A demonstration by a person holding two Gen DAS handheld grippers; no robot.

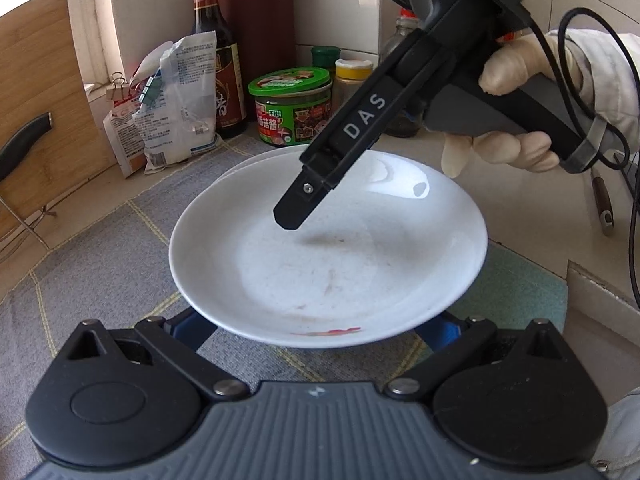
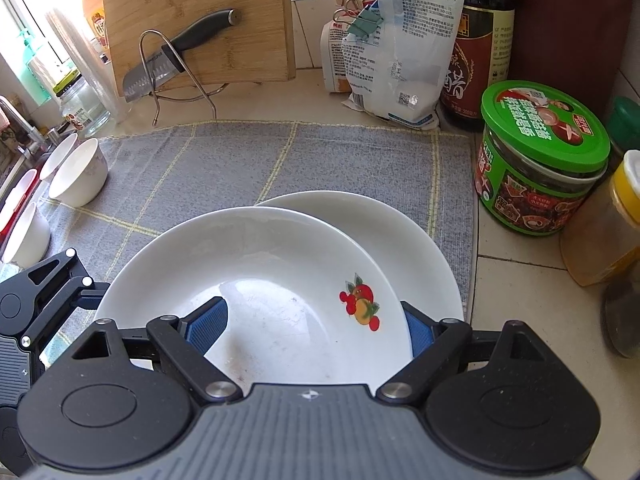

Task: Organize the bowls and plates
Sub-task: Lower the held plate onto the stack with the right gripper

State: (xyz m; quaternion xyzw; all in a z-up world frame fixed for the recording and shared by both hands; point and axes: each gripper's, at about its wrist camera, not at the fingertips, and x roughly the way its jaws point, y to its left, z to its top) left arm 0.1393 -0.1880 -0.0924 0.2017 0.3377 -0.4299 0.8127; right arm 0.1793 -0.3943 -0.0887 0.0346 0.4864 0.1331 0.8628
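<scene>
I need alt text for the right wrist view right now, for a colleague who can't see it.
The right gripper stands open over a white fruit-printed plate stacked off-centre on a second white plate, on a grey checked mat. White bowls sit at the mat's left edge; a green-lidded jar stands to the right.

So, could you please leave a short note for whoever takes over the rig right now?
Left gripper: open, fingers at the rim of the top plate.
Right gripper: open, holding nothing, poised over that plate.
The top plate lies off-centre on a second plate on the grey mat; the bowls stand loose at the mat's edge.
Left to do: square up the plates, gather the bowls.
</scene>
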